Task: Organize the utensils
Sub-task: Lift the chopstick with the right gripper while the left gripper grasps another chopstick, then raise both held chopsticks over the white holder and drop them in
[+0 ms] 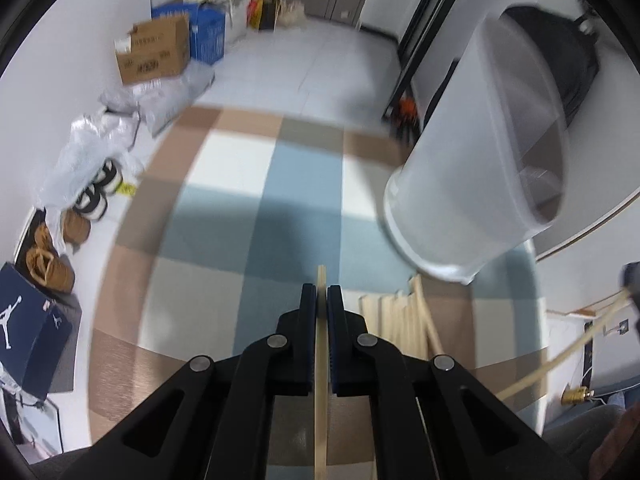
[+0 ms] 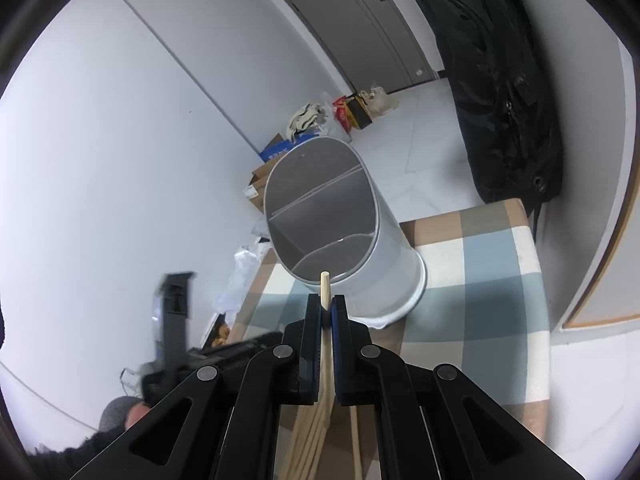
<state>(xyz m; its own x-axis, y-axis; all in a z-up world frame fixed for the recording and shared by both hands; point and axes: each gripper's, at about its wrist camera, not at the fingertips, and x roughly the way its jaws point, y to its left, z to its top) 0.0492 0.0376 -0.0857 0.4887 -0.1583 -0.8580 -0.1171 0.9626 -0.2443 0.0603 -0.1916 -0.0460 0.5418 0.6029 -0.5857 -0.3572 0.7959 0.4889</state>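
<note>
The left wrist view alone takes in the loose chopsticks [image 1: 396, 322] lying side by side on the checked tablecloth [image 1: 236, 216], just right of the left gripper [image 1: 321, 294], as well as the cardboard box [image 1: 154, 54], blue carton [image 1: 208, 32], plastic bags [image 1: 100, 136] and shoes [image 1: 96, 192] along the white wall. Only the right wrist view looks down into the white utensil holder [image 2: 344, 220], showing grey dividers that split it into compartments; the left view shows just its frosted outer wall [image 1: 476, 152], standing on the cloth up and to the right of the loose chopsticks, blurred. The left gripper is clamped on a single chopstick [image 1: 320, 380], whose long axis runs straight along the fingers, its tip poking out a little past them toward the far edge of the table. The right gripper [image 2: 327, 300] is closed tight on another chopstick [image 2: 325, 286], again lined up with the fingers, its blunt end pointing at the near rim of the holder without reaching into it. More chopsticks show pale under that gripper. From the left view the right-hand chopstick [image 1: 560, 360] appears as a thin slanted stick at the right edge, rising toward a blurred dark tip of the gripper. From the right view the left gripper [image 2: 176, 320] is a dark blur low on the left, with a grey sleeve [image 2: 116, 416] beneath it. A black backpack [image 2: 496, 80] leans at the far side of the table.
</note>
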